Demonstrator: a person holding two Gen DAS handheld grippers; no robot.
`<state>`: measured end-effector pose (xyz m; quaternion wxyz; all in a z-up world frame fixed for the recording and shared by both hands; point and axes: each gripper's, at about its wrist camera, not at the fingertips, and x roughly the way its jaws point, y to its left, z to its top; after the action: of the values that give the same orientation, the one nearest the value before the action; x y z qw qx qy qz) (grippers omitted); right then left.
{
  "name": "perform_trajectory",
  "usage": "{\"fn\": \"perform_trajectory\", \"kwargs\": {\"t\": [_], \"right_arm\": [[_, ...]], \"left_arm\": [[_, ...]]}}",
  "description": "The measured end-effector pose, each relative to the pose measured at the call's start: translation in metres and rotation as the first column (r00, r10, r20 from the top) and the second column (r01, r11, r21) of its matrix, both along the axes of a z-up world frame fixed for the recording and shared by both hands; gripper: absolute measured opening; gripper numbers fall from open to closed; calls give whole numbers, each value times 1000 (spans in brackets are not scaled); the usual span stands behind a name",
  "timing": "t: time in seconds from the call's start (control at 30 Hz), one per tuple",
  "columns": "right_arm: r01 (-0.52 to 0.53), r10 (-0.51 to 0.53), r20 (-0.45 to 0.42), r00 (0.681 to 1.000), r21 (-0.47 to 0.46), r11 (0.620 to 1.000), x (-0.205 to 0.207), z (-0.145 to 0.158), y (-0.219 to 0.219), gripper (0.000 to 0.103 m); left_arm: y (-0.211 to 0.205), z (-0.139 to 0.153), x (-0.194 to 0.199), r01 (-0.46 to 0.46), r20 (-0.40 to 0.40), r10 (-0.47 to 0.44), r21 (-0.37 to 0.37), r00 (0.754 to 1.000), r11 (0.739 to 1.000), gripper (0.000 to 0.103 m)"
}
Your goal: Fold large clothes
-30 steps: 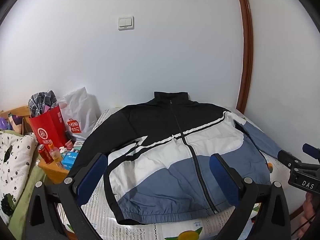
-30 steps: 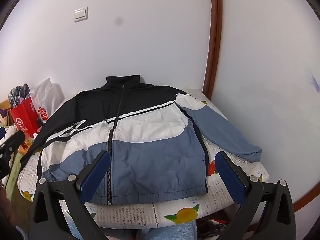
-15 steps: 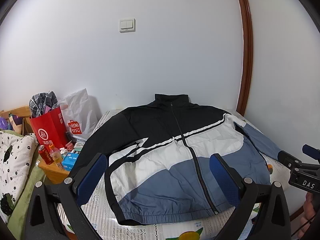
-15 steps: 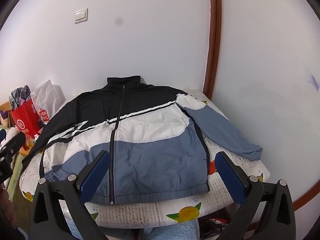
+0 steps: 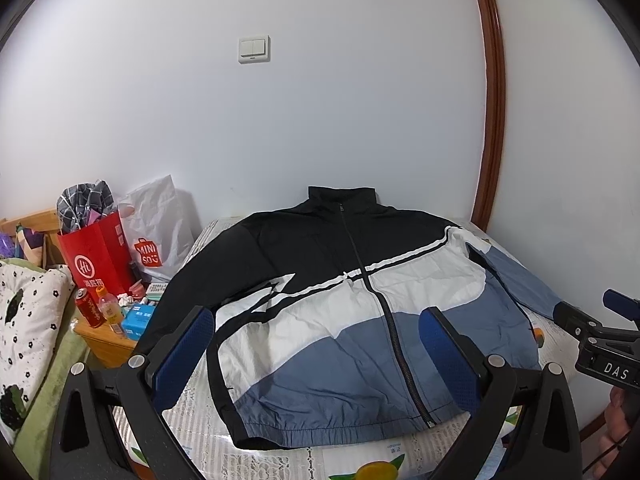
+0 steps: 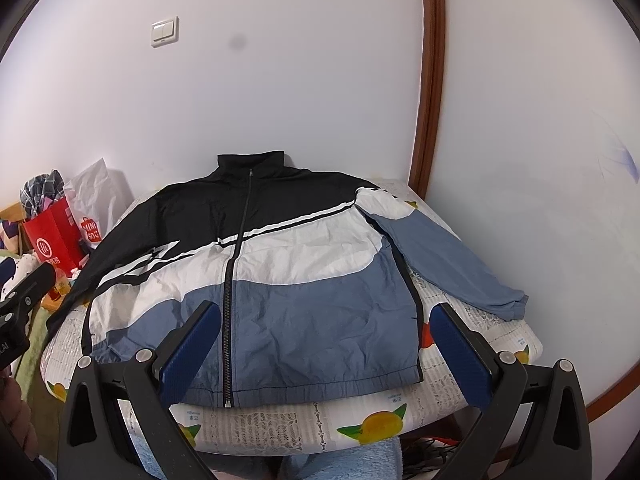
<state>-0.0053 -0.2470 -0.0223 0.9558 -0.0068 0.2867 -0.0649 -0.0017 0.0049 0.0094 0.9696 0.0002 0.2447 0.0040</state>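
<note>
A zipped jacket (image 5: 340,320) in black, white and blue lies flat, front up, on a small table with a fruit-print cloth (image 5: 280,460). Its collar points to the wall. It also shows in the right wrist view (image 6: 280,280), where its blue right sleeve (image 6: 448,264) lies spread toward the table's right edge. The black left sleeve runs down the left side. My left gripper (image 5: 316,336) is open and empty, held above the jacket's hem. My right gripper (image 6: 326,330) is open and empty, also above the hem.
A red paper bag (image 5: 98,256) and a white Miniso bag (image 5: 156,232) stand at the left by a wooden stand with a can and bottle (image 5: 100,308). A white wall and a brown door frame (image 5: 492,120) lie behind. A patterned pillow (image 5: 24,332) is at far left.
Both views have shifted slightly, and the jacket sits a little lower in the left wrist frame. The jacket itself has not moved and both grippers stay open.
</note>
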Motion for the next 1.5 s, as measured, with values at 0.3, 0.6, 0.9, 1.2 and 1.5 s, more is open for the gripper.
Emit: {"fn": "perform_trajectory", "kwargs": {"t": [0.3,0.6,0.9,1.2,1.5], "right_arm": [[0,0,-2,1000,1,1000,-1,-1,0,103],[4,-4,-6,1000,3,1000,-1,-4,-2,103],[6,-6,-11,1000,4,1000,-1,-6,-2,103],[21,-21,-7,1000,3,1000,-2,-7,-3,103],[30,-30,-6,1000,-1,1000,-3,-8,-4,103]], "left_arm": [[-1,-3,-3,1,10,-1,4,1000,1000,103],[-2,-5,-7,3,22,-3,16,1000,1000,103],[-3,-3,-10,13,31,-13,15,999,1000,103],[-4,-3,-10,8,26,-9,19,1000,1000,103],[-4,-3,-10,11,27,-12,34,1000,999,103]]}}
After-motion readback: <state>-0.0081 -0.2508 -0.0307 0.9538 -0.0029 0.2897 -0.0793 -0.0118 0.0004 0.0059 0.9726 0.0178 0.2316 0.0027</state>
